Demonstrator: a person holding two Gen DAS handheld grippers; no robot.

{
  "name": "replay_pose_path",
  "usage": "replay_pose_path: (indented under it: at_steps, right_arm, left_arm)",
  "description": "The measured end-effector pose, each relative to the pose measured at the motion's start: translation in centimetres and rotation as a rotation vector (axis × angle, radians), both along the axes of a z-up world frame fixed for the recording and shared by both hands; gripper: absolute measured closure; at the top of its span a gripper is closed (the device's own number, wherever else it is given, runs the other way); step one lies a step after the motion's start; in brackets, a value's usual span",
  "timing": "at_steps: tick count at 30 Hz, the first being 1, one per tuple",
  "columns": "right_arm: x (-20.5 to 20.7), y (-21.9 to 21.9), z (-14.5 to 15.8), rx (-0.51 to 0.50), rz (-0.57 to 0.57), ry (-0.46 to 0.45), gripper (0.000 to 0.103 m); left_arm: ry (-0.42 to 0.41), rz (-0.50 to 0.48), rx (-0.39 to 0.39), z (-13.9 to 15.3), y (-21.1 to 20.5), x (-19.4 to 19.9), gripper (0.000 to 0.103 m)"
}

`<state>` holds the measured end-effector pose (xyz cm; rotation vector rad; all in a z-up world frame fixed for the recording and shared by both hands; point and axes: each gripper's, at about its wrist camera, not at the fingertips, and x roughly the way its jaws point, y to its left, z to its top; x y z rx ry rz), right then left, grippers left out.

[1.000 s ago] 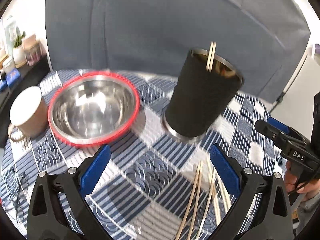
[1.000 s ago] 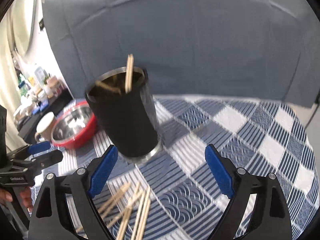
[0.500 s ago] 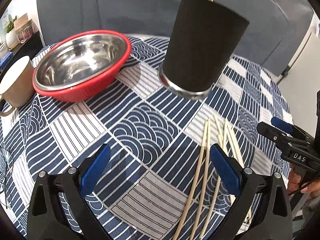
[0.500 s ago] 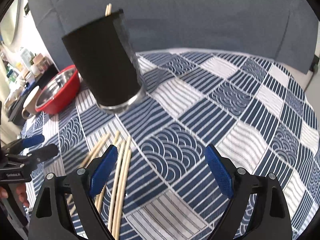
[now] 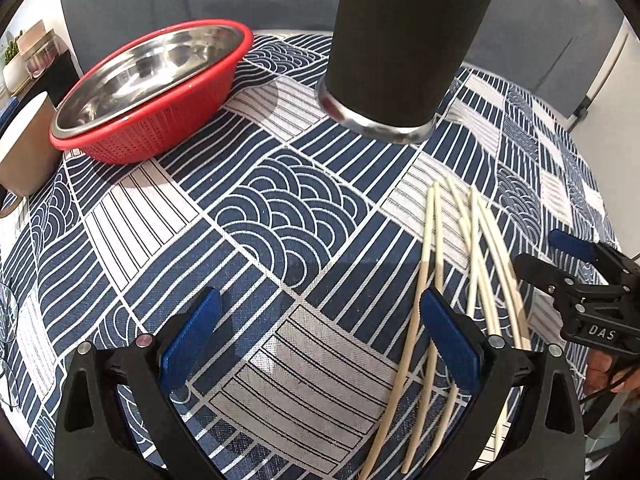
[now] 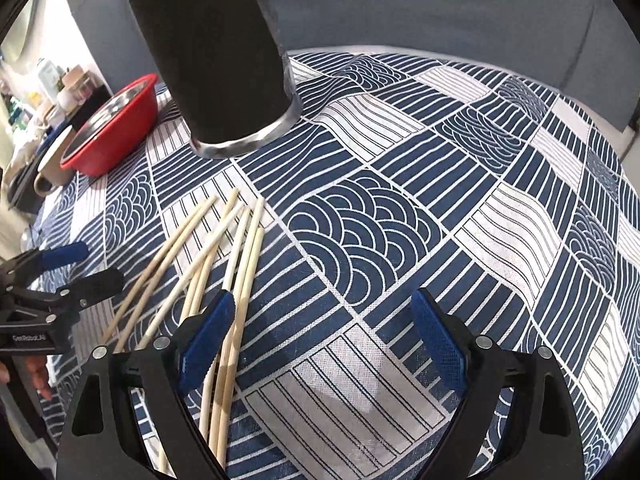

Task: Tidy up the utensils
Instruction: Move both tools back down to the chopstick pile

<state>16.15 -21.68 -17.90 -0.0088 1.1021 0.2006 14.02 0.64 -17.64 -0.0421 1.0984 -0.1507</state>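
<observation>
The chopsticks lie loose in a fanned bundle on the patterned cloth of the worktop, in front of the black holder, tips toward it, some crossing each other. We judge them light, stiff and thin, with smooth round shafts that would roll or slip out of a slack pinch. A hold across one stick near mid-length, where it lies clear of its neighbours, looks safest to us; taking two at once risks them scissoring. Our right tool is spread wide and empty, its left finger just over the near ends of the bundle. Our left tool is likewise agape and empty, the sticks passing beside its right finger. Further left stand a red colander holding a steel bowl and a beige mug.
</observation>
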Motion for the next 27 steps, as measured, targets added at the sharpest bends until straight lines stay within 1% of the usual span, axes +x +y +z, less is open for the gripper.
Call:
replay_pose_path:
  at_steps: [3,5,11,15,17,19,20,22,23,27]
  right_arm:
    - [-0.1,0.5,-0.2,-0.033,0.018,-0.006,0.017]
    - [-0.2,0.5,-0.2,-0.028,0.010,-0.005,0.017]
    - [-0.3,0.2,-0.3,-0.045,-0.001,-0.007,0.017]
    - [-0.4,0.4,-0.4,-0.063,0.007,-0.004,0.016]
    - [-0.6,0.8,-0.6,-0.102,0.015,-0.013,0.015]
    - [-0.6,0.7,-0.6,-0.098,0.006,-0.008,0.015]
    - [-0.6,0.5,-0.8,-0.085,-0.010,0.001,0.014]
    - [-0.5,0.6,-0.9,-0.092,-0.005,-0.002,0.014]
    - [-0.4,0.5,-0.8,-0.090,-0.007,0.001,0.013]
    - [-0.3,0.4,-0.9,-0.090,-0.008,0.013,0.012]
  left_arm:
    - [-0.005,-0.015,0.033,-0.3,-0.4,0.0,0.006]
    - [-0.009,-0.027,0.063,-0.5,-0.7,0.0,0.006]
    - [-0.005,-0.026,0.062,-0.7,-0.9,0.1,0.006]
    - [-0.003,-0.024,0.039,-0.8,-1.1,0.1,0.006]
    - [-0.007,-0.031,0.056,-0.9,-1.3,0.2,0.006]
    - [-0.005,-0.057,0.067,-0.9,-1.8,0.2,0.006]
    - [-0.006,-0.064,0.081,-1.0,-2.0,0.3,0.006]
    - [-0.015,-0.079,0.117,-1.2,-2.4,0.1,0.005]
    - [-0.028,-0.085,0.120,-1.2,-2.5,0.1,0.005]
    - [-0.021,-0.088,0.119,-1.2,-2.3,0.2,0.004]
